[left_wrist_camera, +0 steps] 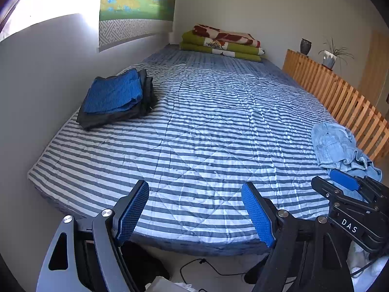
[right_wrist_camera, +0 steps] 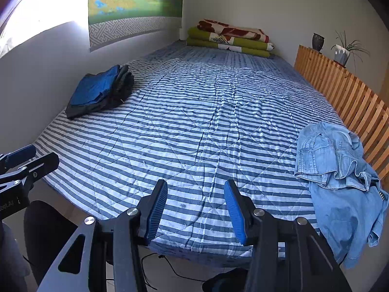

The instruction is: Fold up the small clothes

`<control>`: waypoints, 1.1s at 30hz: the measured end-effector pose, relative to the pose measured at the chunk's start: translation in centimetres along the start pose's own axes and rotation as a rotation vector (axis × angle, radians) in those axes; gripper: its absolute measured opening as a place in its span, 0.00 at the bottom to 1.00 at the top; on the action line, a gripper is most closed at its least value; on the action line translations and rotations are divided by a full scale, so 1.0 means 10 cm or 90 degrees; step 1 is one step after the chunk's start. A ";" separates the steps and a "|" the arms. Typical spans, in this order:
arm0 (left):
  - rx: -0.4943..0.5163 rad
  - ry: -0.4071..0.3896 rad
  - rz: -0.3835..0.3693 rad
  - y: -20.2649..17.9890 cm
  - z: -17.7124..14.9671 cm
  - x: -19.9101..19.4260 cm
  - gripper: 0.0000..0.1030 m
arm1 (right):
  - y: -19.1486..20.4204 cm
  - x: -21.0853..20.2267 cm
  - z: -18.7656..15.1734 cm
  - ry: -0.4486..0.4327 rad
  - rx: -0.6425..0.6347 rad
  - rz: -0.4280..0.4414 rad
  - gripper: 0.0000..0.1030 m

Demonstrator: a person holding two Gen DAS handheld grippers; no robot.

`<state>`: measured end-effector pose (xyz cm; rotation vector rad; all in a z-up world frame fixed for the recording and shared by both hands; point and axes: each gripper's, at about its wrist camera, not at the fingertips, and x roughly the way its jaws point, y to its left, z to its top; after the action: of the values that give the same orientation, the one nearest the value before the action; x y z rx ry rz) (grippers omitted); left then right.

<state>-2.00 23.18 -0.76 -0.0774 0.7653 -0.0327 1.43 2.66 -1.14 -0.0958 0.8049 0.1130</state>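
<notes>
I hold both the left hand-held gripper (left_wrist_camera: 195, 215) and right hand-held gripper (right_wrist_camera: 195, 211) wide open, empty; crumpled denim shirt (right_wrist_camera: 340, 175) at three o'clock on the bed (right_wrist_camera: 194, 121).

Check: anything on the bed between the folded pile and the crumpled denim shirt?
Nothing: only bare striped quilt lies between the folded pile and the denim shirt. The right wrist view shows it best.

Ahead of me the bed (right_wrist_camera: 194, 121) runs away toward the far wall. A folded stack of clothes (right_wrist_camera: 99, 91) lies on its left side by the wall, folded blankets (right_wrist_camera: 231, 39) sit at its far end, and a crumpled shirt (right_wrist_camera: 340, 182) hangs over its near right edge, beside the slatted rail (right_wrist_camera: 345, 97).
</notes>
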 end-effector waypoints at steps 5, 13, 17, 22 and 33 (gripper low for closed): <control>0.000 0.000 0.001 -0.01 -0.01 0.00 0.79 | 0.01 0.01 0.00 0.002 0.000 0.000 0.43; 0.001 0.003 0.000 -0.01 -0.02 0.00 0.79 | 0.01 0.04 -0.01 0.008 0.004 0.001 0.43; 0.004 0.007 -0.001 -0.02 -0.02 0.03 0.79 | 0.02 0.05 -0.03 0.011 0.005 0.002 0.43; 0.005 0.008 -0.002 -0.02 -0.02 0.04 0.79 | 0.00 0.07 -0.03 0.014 0.009 0.002 0.43; 0.007 0.020 -0.007 -0.04 -0.02 0.13 0.80 | -0.01 0.12 -0.05 0.023 0.012 0.002 0.43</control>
<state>-1.22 22.65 -1.72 -0.0705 0.7960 -0.0487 1.91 2.62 -2.37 -0.0787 0.8424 0.1073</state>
